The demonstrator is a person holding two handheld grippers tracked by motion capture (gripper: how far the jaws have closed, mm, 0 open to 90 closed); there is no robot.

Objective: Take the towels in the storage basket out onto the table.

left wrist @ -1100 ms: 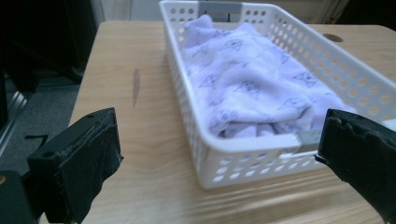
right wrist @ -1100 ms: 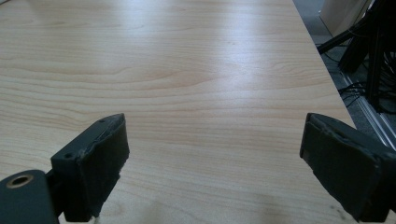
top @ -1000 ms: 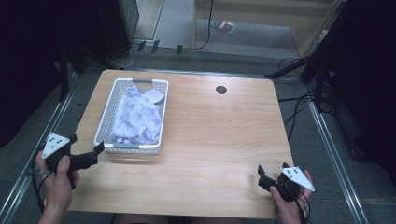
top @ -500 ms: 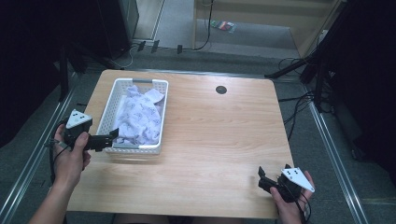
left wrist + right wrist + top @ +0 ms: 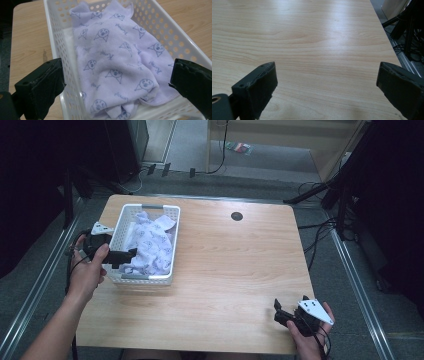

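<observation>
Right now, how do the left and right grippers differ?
Left gripper hangs over the white basket, jaws spread above the lilac printed cloth; right gripper sits at the near right table corner over bare wood. Both are open and hold nothing.

Premises appear to be a lab or test room; wooden table [image 5: 240, 270] on grey carpet; loose cables [image 5: 320, 237] at right; dark equipment stands [image 5: 345, 185], upper right.
</observation>
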